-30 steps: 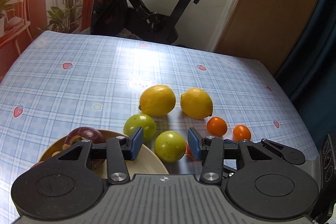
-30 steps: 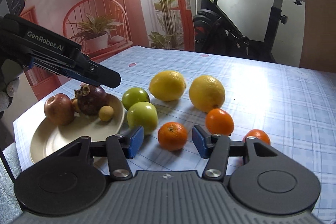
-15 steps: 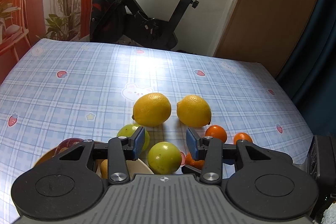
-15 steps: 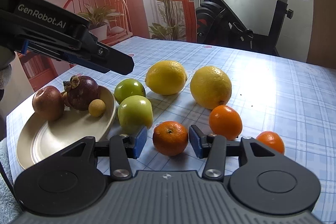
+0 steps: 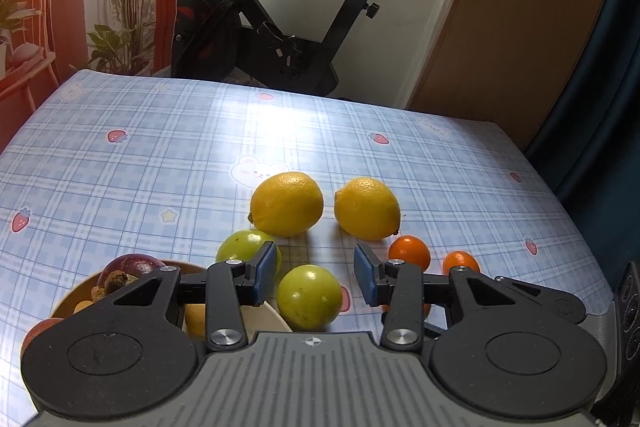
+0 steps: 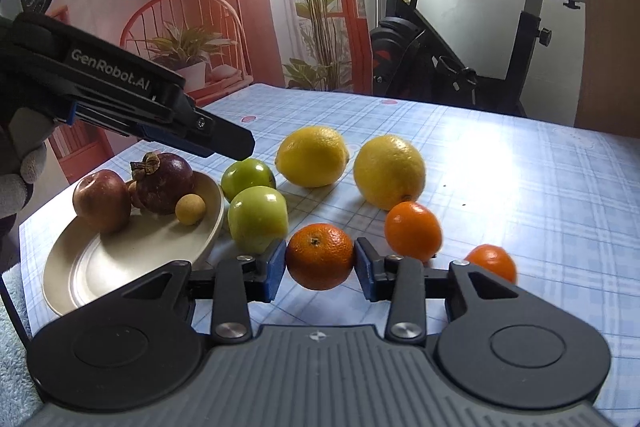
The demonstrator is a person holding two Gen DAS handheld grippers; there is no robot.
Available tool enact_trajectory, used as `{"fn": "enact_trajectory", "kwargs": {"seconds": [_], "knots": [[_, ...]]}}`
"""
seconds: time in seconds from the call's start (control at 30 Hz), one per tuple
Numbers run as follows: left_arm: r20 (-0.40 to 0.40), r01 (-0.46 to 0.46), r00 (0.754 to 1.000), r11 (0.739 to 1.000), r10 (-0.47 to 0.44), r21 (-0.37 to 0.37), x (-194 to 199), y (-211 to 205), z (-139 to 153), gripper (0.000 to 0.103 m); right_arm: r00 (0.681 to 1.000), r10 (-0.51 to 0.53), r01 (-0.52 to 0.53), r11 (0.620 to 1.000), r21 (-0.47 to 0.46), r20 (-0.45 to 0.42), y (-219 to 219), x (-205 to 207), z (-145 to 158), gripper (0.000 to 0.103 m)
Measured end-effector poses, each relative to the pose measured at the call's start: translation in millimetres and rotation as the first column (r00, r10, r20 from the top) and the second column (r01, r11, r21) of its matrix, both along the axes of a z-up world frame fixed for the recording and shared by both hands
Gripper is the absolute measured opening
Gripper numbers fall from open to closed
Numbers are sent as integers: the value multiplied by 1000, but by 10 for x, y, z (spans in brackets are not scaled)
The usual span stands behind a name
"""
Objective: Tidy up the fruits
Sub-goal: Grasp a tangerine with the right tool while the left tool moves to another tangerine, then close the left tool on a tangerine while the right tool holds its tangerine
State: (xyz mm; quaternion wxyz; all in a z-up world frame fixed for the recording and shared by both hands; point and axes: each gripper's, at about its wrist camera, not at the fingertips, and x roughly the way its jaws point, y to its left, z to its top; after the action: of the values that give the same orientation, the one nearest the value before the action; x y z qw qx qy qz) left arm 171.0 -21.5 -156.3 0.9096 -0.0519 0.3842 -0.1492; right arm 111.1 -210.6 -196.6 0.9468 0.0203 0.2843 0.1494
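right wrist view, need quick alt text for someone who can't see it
The right gripper is closing its blue pads on an orange lying on a checked tablecloth. Beyond it lie two more oranges, two lemons and two green apples. To the left, a plate holds a red apple, a mangosteen and a small yellow fruit, with the left gripper above it.

pale blue plaid surface (image 6: 520, 187) with pink strawberries; yellow lemons (image 6: 312, 157), green apples (image 6: 258, 219), orange mandarins (image 6: 320, 257), cream plate (image 6: 120, 259), dark purple mangosteen (image 6: 164, 183).
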Motion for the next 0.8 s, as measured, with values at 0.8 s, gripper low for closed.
{"fn": "enact_trajectory", "kwargs": {"seconds": [0.8], "knots": [[-22, 268, 963, 963, -268, 0, -55, -1256, -412, 45, 956, -288, 286, 957, 40, 54, -1220, -524, 51, 40]]}}
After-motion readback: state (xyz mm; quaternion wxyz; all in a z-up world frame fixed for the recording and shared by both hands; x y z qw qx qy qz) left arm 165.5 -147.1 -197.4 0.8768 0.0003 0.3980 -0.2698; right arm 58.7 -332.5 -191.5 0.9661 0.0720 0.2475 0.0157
